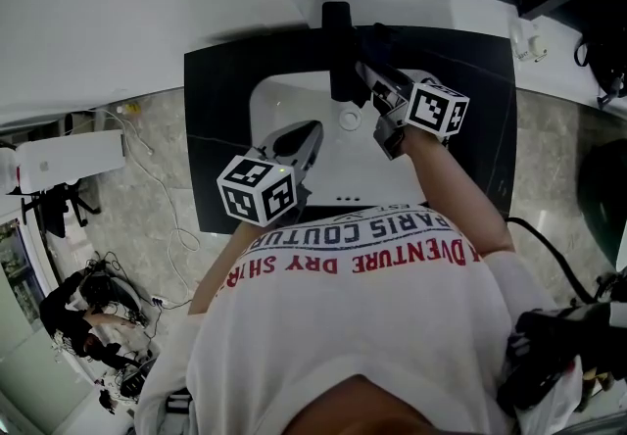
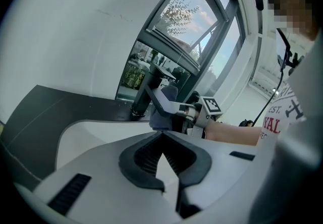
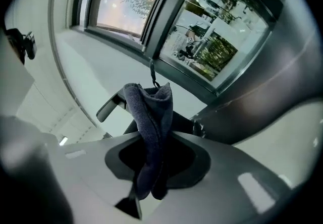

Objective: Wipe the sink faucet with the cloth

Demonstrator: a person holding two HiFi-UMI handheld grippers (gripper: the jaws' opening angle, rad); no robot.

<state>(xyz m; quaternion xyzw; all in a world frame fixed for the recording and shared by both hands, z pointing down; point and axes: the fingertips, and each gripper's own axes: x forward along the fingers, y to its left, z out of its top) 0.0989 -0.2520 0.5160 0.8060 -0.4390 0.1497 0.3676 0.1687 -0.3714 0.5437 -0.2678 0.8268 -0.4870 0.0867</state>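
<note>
Your right gripper (image 3: 156, 134) is clamped on the dark grey-blue terry cloth (image 3: 149, 132), whose folds rise from between the jaws and hang down on the near side of them. In that gripper's view the cloth stands right in front of the black metal sink faucet (image 1: 338, 41), with a lever of the faucet poking out to the left from behind the fabric; whether the two actually touch is hidden by the cloth itself. From your head view, this gripper reaches in from the right to the faucet at the back edge of the white oval sink basin (image 1: 284, 100), which is set into the black countertop (image 1: 216, 129). Your left gripper (image 2: 161, 134) has its jaws brought together at the tips with nothing between them. It sits low over the front left part of the basin, well apart from the faucet, pointing towards it and towards your other gripper.
</note>
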